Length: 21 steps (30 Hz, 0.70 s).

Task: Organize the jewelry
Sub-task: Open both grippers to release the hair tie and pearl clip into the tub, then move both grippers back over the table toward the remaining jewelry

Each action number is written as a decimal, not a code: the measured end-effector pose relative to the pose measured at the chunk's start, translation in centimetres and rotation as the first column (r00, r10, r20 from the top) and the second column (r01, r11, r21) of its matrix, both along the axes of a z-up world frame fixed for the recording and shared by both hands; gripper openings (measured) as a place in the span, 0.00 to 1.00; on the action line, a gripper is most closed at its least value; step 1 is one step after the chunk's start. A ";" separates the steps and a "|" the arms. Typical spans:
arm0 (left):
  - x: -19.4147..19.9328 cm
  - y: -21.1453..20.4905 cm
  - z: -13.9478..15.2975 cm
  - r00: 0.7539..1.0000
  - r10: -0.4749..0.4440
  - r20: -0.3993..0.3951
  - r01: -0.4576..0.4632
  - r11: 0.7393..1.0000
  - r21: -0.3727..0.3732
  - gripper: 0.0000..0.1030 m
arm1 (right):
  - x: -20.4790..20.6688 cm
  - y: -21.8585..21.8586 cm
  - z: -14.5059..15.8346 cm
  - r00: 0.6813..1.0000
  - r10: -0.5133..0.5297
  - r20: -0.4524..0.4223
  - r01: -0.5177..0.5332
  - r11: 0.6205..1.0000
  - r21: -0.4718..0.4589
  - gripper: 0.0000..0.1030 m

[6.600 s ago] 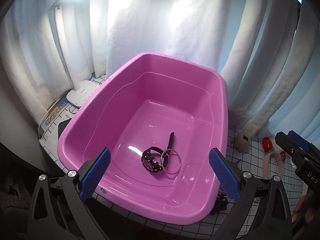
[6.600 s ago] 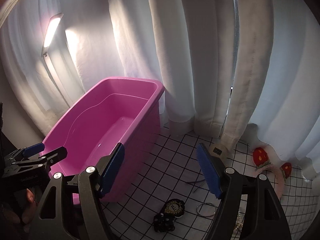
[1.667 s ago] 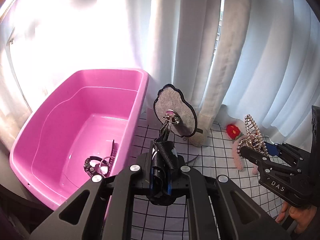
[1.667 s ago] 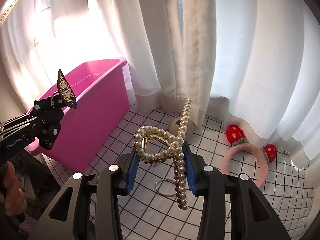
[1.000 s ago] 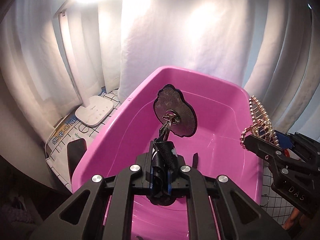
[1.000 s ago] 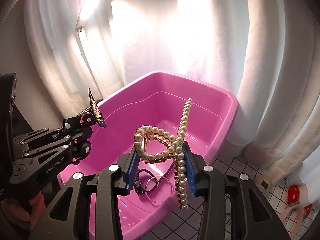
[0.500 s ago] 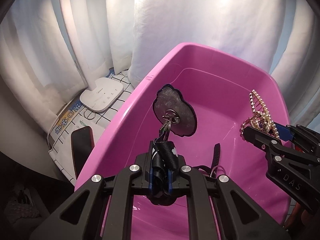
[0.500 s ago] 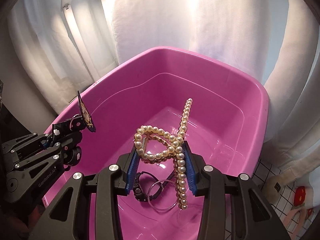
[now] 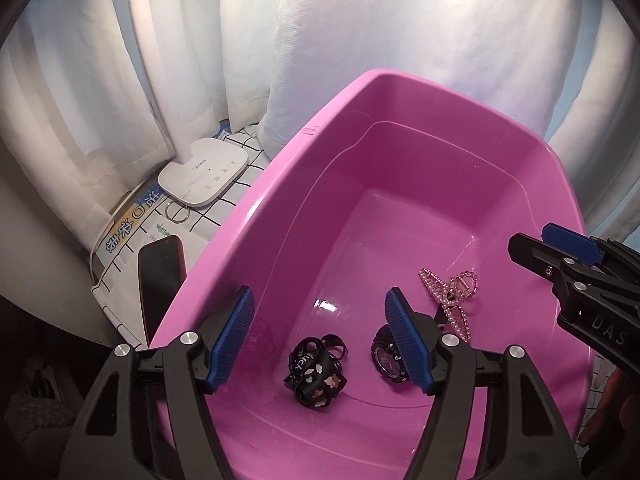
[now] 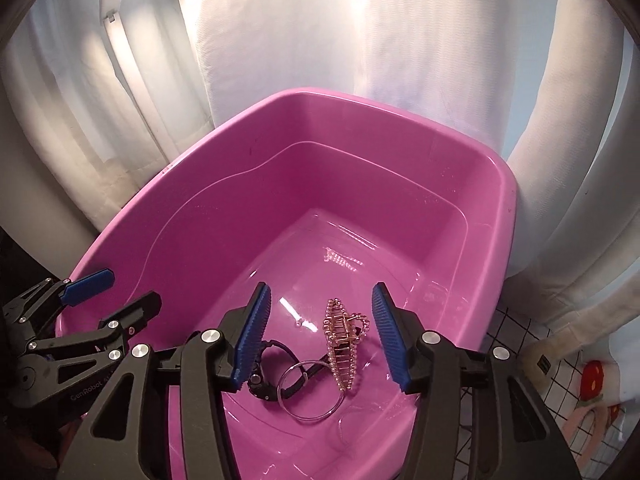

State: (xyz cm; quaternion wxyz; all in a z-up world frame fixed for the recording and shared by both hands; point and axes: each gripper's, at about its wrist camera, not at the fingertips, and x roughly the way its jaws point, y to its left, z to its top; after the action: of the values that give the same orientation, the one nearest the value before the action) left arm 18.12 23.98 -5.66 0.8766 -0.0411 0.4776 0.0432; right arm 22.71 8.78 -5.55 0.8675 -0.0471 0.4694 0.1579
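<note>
Curtains hang white behind the pink tub on a grid-patterned table — pearl clip lies inside; left gripper and right gripper spread fingers wide, empty.

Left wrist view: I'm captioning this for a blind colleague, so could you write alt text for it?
A pink plastic tub fills the view, holding a pearl claw hair clip, a black watch and a crumpled black patterned ribbon. The left gripper hangs open and empty over it, with the right gripper at the right edge. Outside the tub lie a phone and a white lamp base.
</note>
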 end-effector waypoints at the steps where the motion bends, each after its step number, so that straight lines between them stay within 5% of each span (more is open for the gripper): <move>1: -0.2 -0.1 0.1 1.000 -0.002 0.003 0.002 1.000 0.004 0.73 | 0.0 -0.1 0.0 1.000 -0.003 0.000 0.003 1.000 0.003 0.50; 5: -0.6 -0.7 0.3 1.000 -0.010 0.015 0.009 0.999 0.034 0.83 | -0.3 -0.5 0.1 1.000 -0.014 0.003 0.014 1.000 0.014 0.50; 21: -4.4 -3.6 3.4 0.992 -0.019 0.128 0.017 1.000 0.014 0.86 | -6.8 -7.4 3.6 0.987 -0.118 0.107 0.103 0.986 0.135 0.52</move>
State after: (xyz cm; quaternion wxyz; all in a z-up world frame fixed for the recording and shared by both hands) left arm 13.72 20.35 -2.25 0.9061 -0.0340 0.4202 0.0356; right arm 15.92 1.37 -1.93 0.9017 0.0259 0.4094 0.1366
